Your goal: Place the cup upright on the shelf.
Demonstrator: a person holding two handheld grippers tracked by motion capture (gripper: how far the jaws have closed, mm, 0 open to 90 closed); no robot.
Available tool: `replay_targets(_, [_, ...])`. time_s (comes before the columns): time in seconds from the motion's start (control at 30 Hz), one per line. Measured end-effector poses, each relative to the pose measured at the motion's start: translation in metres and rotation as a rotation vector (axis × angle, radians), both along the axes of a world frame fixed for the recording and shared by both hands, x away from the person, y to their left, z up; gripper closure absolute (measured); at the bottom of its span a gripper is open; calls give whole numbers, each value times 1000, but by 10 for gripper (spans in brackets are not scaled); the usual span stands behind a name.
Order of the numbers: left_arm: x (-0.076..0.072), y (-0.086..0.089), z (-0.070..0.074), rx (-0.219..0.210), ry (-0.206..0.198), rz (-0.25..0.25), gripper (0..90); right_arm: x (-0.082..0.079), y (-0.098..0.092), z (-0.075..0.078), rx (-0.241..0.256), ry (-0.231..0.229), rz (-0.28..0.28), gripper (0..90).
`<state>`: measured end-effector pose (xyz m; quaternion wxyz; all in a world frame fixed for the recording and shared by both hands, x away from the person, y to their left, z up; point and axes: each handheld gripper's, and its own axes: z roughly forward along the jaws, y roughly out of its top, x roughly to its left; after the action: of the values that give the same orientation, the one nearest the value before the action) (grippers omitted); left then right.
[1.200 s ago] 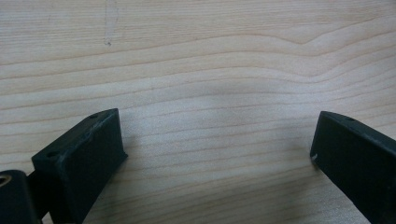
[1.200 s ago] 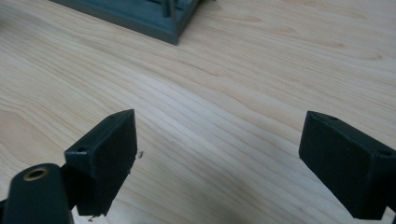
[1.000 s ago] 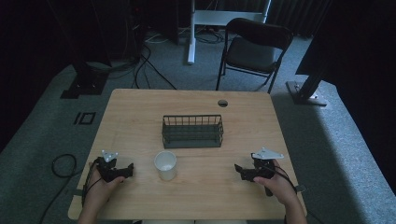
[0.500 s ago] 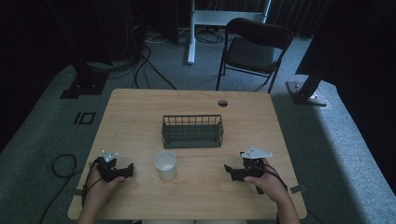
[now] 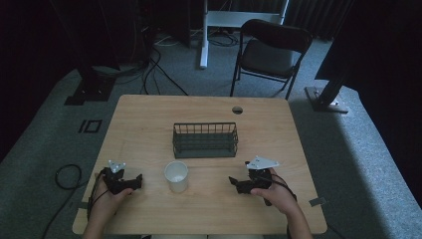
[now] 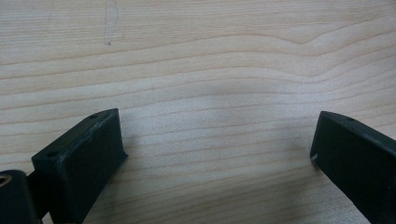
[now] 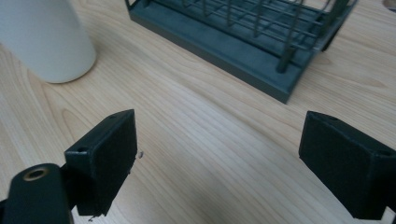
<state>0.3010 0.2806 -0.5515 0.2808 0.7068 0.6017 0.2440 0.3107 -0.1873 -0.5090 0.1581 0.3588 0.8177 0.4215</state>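
A white cup (image 5: 176, 176) stands on the wooden table (image 5: 149, 119), just in front of a dark wire basket (image 5: 204, 140). My left gripper (image 5: 134, 182) rests near the table's front left, open, its jaws wide over bare wood (image 6: 210, 121). My right gripper (image 5: 234, 183) sits right of the cup, pointing left toward it, open and holding nothing. In the right gripper view the cup (image 7: 44, 37) is at the upper left and the basket (image 7: 252, 32) runs across the top, both beyond the gripper (image 7: 217, 149).
A round cable hole (image 5: 237, 110) lies at the table's far edge. A folding chair (image 5: 271, 52) stands behind the table, with stand bases and cables on the carpet around it. Bare wood stretches between the cup and the right gripper.
My right gripper has slid left along the table toward the cup. The left gripper, cup and basket have stayed put.
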Motion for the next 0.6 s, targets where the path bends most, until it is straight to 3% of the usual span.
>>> replay_targets(0.6, [0,0,0,0,0,0,30,0,36,-3,-2,3,95,111])
